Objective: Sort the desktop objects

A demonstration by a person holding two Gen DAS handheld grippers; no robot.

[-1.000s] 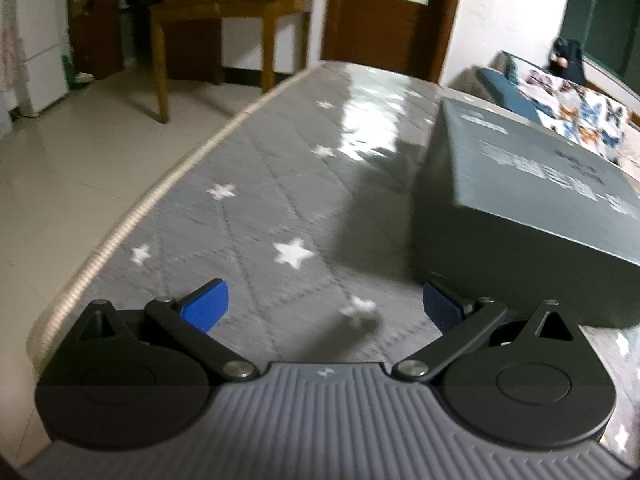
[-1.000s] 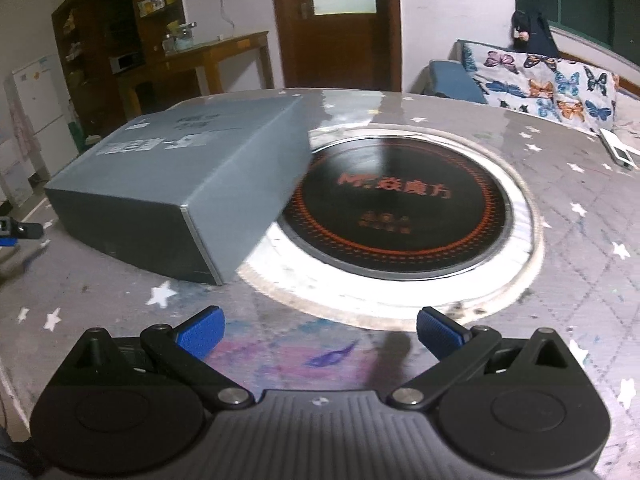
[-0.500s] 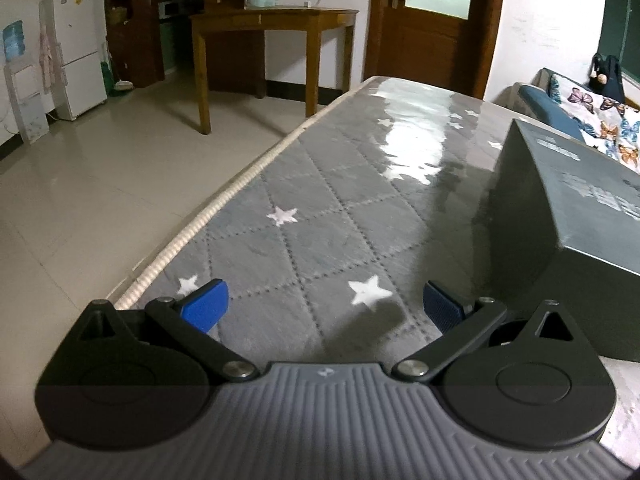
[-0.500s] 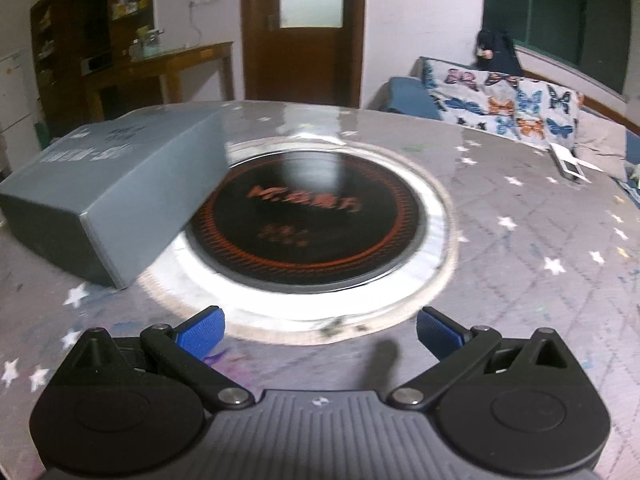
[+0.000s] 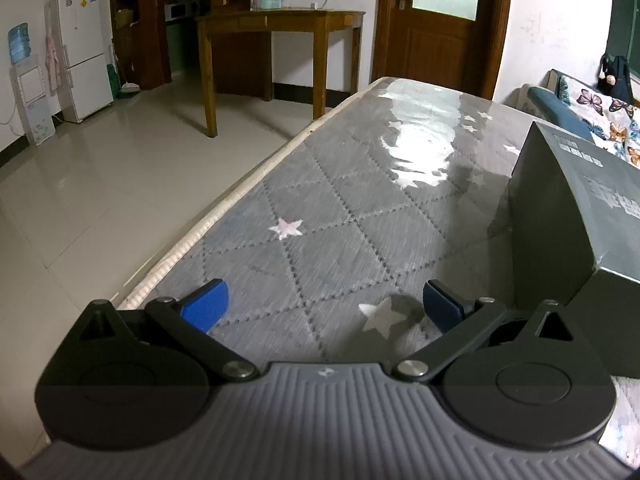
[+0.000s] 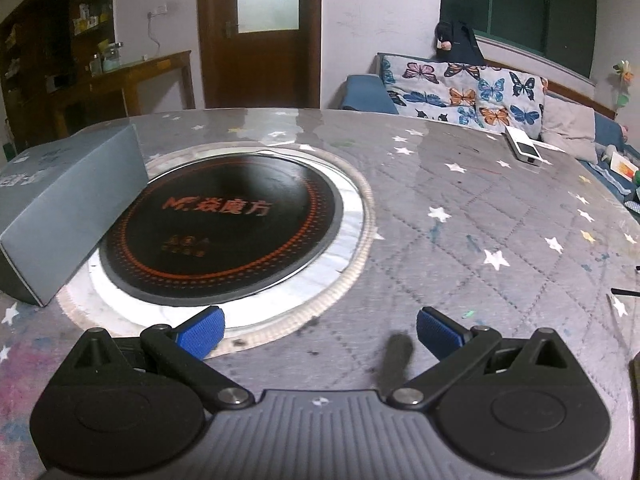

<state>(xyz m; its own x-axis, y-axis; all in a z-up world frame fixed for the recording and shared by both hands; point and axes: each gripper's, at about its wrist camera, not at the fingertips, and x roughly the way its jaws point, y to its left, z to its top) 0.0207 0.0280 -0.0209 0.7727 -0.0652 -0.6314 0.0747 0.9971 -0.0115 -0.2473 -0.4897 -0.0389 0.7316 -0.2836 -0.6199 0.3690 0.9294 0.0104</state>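
A large grey box (image 5: 576, 216) lies on the star-patterned grey table cover (image 5: 360, 208), at the right of the left wrist view. My left gripper (image 5: 322, 306) stands open over the cover near the table's left edge, nothing between its blue pads. In the right wrist view the same grey box (image 6: 64, 200) lies at the left, its corner over the round black hob (image 6: 220, 228) set in the table. My right gripper (image 6: 320, 330) is open and empty, just in front of the hob's pale rim. A small white device (image 6: 524, 148) rests at the far right of the table.
The table's left edge (image 5: 188, 248) drops to a tiled floor. A wooden side table (image 5: 276, 40), a white fridge (image 5: 82, 48) and a brown door (image 6: 260, 32) stand behind. A sofa with butterfly cushions (image 6: 460, 88) runs along the far right. Thin dark items (image 6: 626, 292) poke in at right.
Both views have swung: the left gripper has tipped up and turned left, so the box slid to the right edge. The right gripper has turned right, away from the box. Both stayed open.
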